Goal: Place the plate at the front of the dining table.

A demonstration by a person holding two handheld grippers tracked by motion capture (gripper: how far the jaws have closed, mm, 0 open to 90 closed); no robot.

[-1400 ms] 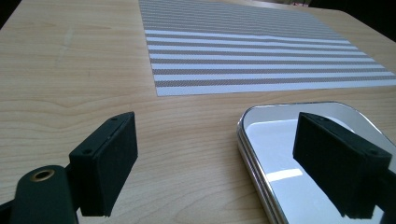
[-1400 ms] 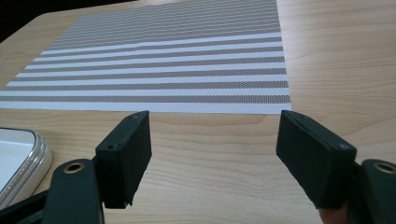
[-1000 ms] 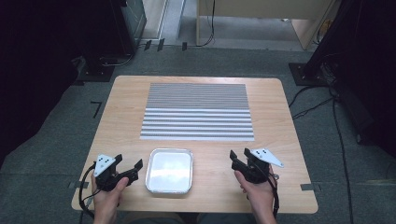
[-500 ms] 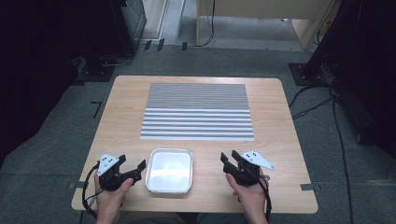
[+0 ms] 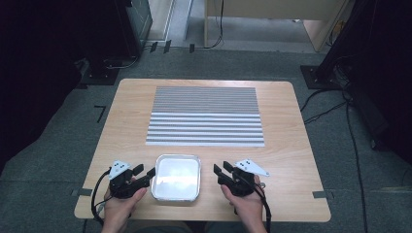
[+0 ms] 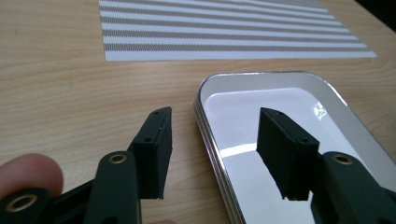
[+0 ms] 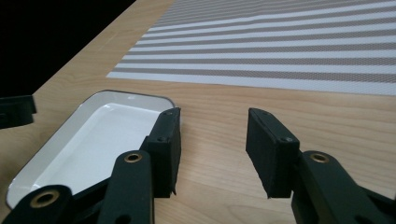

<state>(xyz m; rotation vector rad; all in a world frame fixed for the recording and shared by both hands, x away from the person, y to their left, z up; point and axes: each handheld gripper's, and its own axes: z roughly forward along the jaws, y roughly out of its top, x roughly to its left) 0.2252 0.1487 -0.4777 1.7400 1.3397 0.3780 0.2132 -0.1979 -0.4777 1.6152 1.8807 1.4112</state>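
Sitting near the front edge of the counter (image 5: 286, 111), the white tray (image 5: 176, 177) lies flat and open side up, just short of the striped mat (image 5: 205, 116). From above, the tray looks close to square with rounded corners; its slightly longer axis seems to run from the near edge toward the mat, though the difference is slim. Its metal rim gleams all the way round, and the inside is bare white.

Now the left tongs (image 5: 145, 174) are right at the tray's left side. In the left gripper view the left tongs (image 6: 212, 154) straddle that side wall: one jaw stands outside over the wood, the other hangs inside above the white floor. The jaws have just been closing, with the rim between them, yet a gap shows on both sides and the pads press on nothing.

Over on the other side, the right tongs (image 5: 221, 174) point at the tray's right edge from just beside it, apart from it. In the right gripper view the right tongs (image 7: 212, 151) have also just been closing, roughly half open, with only bare wood between the jaws and the tray (image 7: 88, 140) off to their left.
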